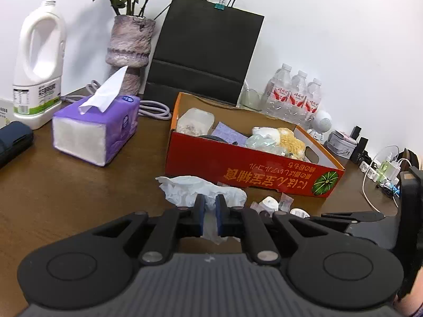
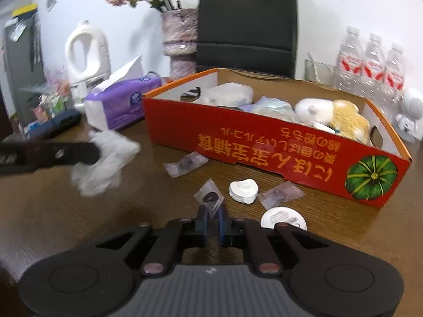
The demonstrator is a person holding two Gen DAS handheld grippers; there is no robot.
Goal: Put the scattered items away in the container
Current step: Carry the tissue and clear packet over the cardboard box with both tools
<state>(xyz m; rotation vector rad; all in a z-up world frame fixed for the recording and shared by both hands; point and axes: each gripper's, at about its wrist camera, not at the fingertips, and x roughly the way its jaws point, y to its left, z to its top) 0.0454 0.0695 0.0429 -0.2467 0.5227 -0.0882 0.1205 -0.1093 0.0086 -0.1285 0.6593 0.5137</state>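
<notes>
Our left gripper (image 1: 210, 206) is clamped on a crumpled white tissue (image 1: 185, 189), lifted just above the brown table (image 1: 66, 185). Our right gripper (image 2: 211, 211) pinches a small clear packet (image 2: 208, 198) with a dark piece inside. We see the red cardboard box (image 2: 264, 148) holding a clear lidded tub (image 2: 230, 93), a purple cloth (image 1: 227, 133), a pale plastic bag (image 2: 275, 107) and a white-and-tan plush toy (image 2: 333, 116). Near its front wall lie two more packets (image 2: 185, 163), a white cap (image 2: 243, 190) and a round white lid (image 2: 283, 218).
</notes>
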